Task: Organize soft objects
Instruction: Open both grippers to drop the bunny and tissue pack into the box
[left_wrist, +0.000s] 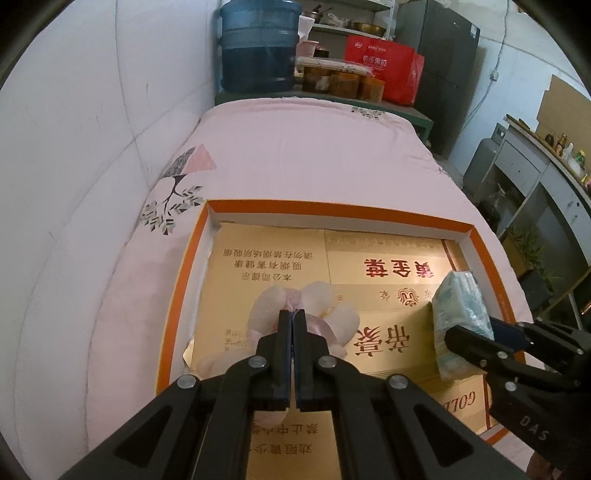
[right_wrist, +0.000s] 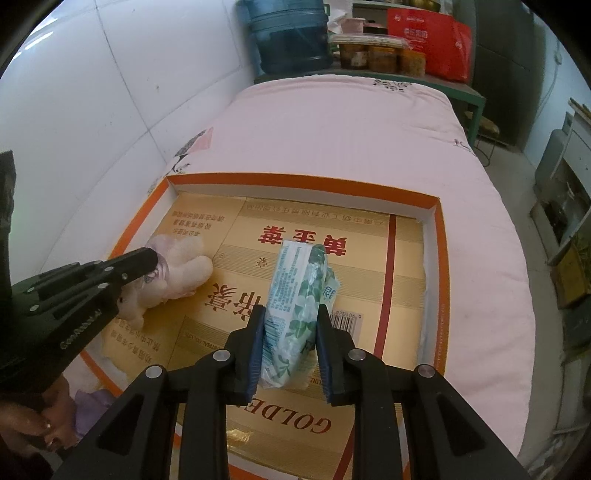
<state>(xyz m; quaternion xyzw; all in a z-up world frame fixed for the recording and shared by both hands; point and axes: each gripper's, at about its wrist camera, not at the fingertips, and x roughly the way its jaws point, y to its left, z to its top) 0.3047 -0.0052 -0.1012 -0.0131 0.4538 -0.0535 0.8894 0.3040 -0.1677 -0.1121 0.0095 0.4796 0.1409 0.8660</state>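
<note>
A shallow orange-rimmed box (left_wrist: 369, 216) (right_wrist: 295, 184) lined with gold cardboard lies on a pink quilt. My left gripper (left_wrist: 292, 314) (right_wrist: 149, 264) is shut on a pale pink plush toy (left_wrist: 325, 302) (right_wrist: 184, 269), held over the left part of the box. My right gripper (right_wrist: 290, 314) (left_wrist: 452, 334) is shut on a green-and-white tissue pack (right_wrist: 295, 295) (left_wrist: 460, 306), held over the box's middle right. Whether either object touches the cardboard I cannot tell.
The pink quilt (left_wrist: 314, 147) (right_wrist: 351, 125) covers a bed against a white wall on the left. Blue water jugs (left_wrist: 256, 44), jars and a red bag (left_wrist: 384, 70) stand beyond the bed. Cabinets and a gas cylinder (left_wrist: 484, 166) stand at the right.
</note>
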